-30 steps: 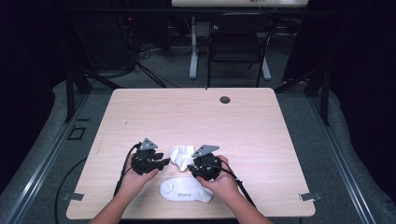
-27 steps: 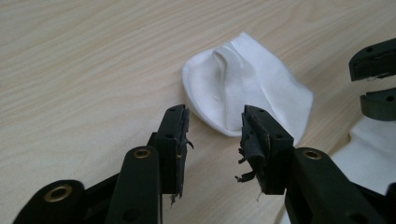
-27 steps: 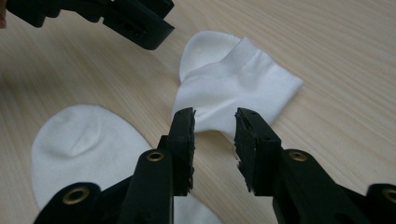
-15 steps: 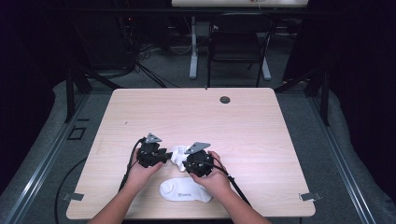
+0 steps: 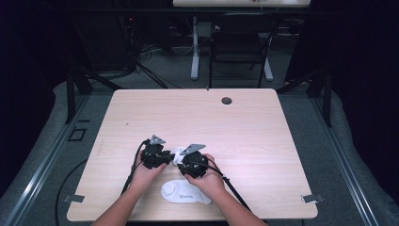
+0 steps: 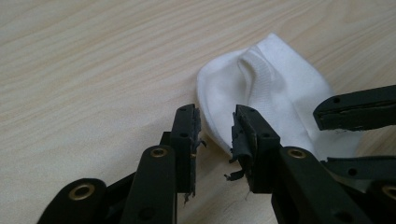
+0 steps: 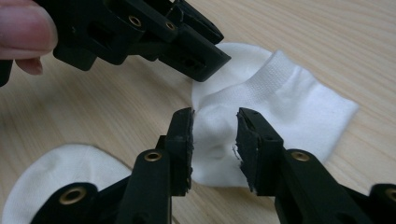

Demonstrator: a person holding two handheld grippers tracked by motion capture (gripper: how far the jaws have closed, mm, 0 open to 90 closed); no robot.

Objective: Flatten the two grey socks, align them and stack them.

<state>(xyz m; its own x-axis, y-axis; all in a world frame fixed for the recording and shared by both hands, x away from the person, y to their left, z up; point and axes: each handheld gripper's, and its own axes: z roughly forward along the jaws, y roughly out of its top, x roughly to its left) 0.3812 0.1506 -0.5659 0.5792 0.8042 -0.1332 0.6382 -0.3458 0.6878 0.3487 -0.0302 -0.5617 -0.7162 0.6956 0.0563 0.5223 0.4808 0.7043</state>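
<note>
I've got both grippers at the white sock (image 7: 280,98) on the table (image 5: 282,141). L gripper (image 6: 215,135): jaws just closing, still apart, sock edge between, not pinched. R gripper (image 7: 214,140): jaws just opening, apart w/ sock fabric between.

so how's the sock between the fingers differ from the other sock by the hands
The sock between the grippers is bunched, with raised folds; the near sock lies flat. The bunched one is mostly covered by the left gripper and right gripper; the near one lies largely in the open. Both are white ankle socks.

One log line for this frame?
left tongs: open, closing at sock edge | right tongs: open, astride sock | second sock: flat, near edge
</note>
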